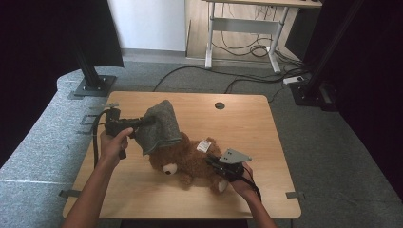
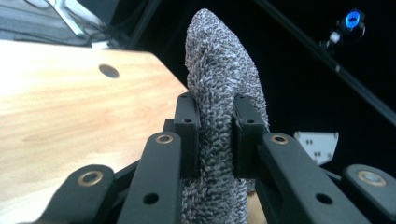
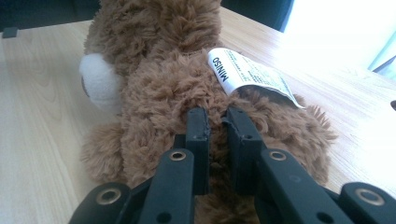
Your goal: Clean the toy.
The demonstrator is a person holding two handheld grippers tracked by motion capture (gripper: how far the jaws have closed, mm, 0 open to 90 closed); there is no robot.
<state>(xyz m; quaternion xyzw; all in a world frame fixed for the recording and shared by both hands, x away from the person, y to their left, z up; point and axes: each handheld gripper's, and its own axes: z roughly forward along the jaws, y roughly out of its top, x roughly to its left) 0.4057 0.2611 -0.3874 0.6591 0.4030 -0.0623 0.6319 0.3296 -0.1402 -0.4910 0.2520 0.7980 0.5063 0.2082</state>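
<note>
While carpet surrounds it, the wooden table bears a teddy bear.

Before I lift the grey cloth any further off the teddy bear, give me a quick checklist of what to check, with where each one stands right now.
1. Left gripper clamped on the grey knitted cloth: ok, cloth is pinched between both jaws.
2. Right gripper holding the teddy bear down: ok, jaws shut into the brown fur.
3. Cloth free of the bear: not ok, its lower edge rests over the bear's head.
4. Bear resting on the table: ok, it lies on the wood.
5. White paper tag clear of the jaws: ok, it lies above them.
6. Cloth snagged on the bear: cannot tell.
</note>
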